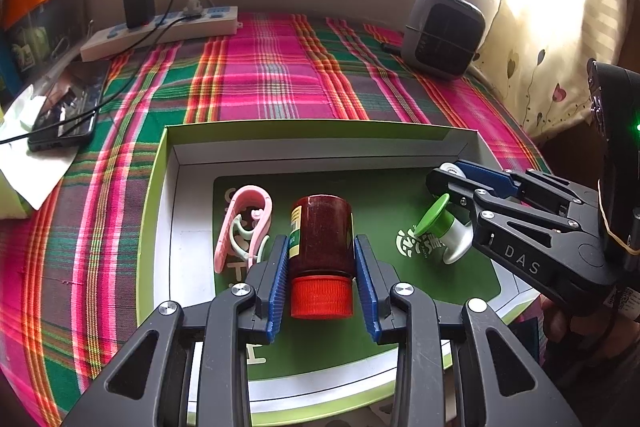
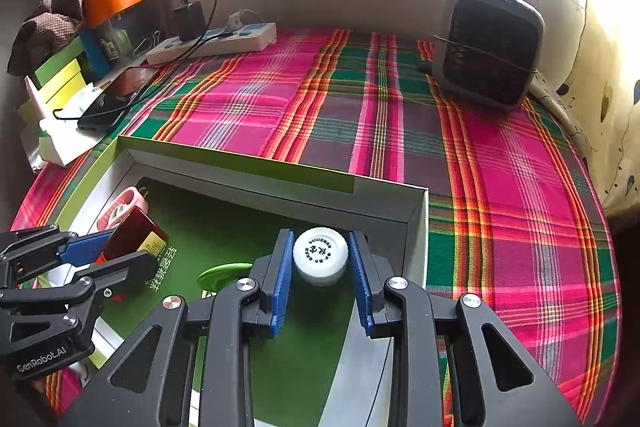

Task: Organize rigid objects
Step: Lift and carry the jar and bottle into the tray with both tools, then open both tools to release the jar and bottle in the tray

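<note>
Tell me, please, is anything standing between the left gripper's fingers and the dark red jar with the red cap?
Nothing visible does. The left gripper has its blue pads on both sides of the dark red jar, which lies inside the box. The pink clip lies beside it, outside the fingers.

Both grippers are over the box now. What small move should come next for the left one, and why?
Probably open the left gripper a little and draw it back. The red-capped bottle lies between its jaws on the green floor of the box, beside the pink clip, so it seems already placed. The right gripper holds the white bottle near the far wall, apart from it.
</note>
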Tool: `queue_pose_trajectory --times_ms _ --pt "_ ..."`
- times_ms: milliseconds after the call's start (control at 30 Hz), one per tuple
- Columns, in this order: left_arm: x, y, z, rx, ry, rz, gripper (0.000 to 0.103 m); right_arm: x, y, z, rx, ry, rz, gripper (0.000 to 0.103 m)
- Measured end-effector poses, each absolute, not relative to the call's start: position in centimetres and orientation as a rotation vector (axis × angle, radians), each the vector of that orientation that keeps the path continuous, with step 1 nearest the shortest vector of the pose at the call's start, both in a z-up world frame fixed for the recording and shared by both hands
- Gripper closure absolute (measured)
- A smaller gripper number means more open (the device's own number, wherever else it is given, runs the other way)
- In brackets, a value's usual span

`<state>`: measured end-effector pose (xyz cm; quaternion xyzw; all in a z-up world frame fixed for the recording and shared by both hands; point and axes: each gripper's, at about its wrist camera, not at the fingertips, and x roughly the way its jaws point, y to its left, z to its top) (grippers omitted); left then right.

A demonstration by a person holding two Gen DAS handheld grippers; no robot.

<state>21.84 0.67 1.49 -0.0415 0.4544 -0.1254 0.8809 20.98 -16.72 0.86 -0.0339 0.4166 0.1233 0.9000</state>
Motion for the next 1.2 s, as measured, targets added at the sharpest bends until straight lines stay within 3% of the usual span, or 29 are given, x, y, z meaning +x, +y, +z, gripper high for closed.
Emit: queue_pose_trajectory --times_ms 233,400,1200 --pt "21.7 0.6 1.4 -0.073 0.940 -0.253 0.072 20.9 -17.0 0.9 -0.051 0.860 0.262 0.072" --pt "21.3 0.7 1.7 -0.067 0.932 -0.243 0.071 20.3 -17.0 1.3 -0.046 0.849 0.261 0.064" --pt "16.7 2.5 4.6 -0.101 0.845 -0.229 0.066 15.4 -18.5 3.7 0.016 0.783 0.236 0.057"
